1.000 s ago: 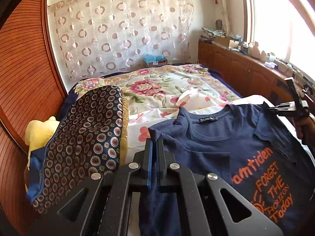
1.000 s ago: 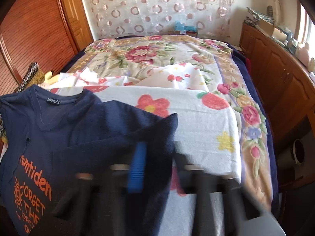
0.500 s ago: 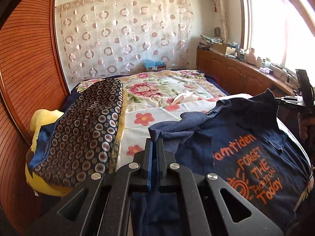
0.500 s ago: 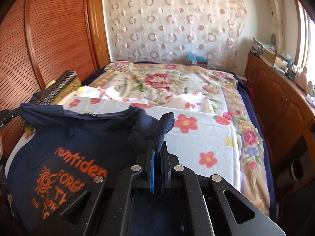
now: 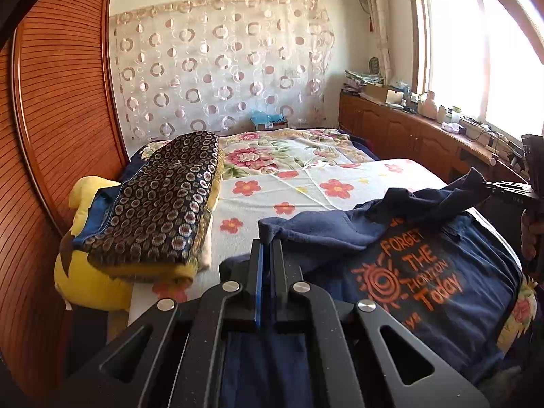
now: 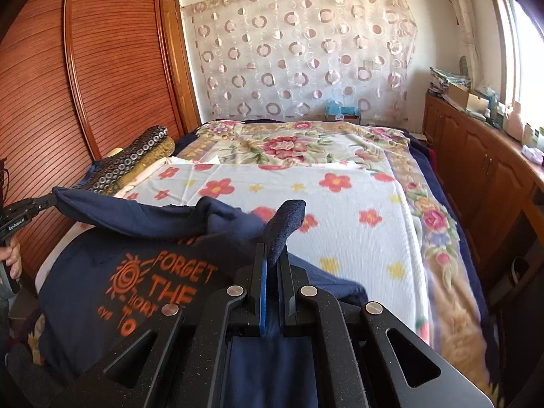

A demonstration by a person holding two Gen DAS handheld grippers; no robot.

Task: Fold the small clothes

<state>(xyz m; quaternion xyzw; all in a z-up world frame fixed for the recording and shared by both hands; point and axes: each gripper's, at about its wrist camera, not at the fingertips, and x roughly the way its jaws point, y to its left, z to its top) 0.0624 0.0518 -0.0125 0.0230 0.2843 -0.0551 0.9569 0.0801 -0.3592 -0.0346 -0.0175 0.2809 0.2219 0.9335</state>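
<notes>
Stretching sideways between both clamps, the navy T-shirt (image 5: 425, 272) hung with its top edge pinched by left gripper (image 5: 267, 248) and right gripper (image 6: 273, 258), equally near.

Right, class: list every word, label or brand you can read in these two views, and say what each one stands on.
"FORGET THE HORIZON Today": orange print on the navy T-shirt, partly covered in the right wrist view.
"GenRobot.AI": white lettering on the left gripper.
Small print beside "Today", and labels on the windowsill bottles: too small to read.
</notes>
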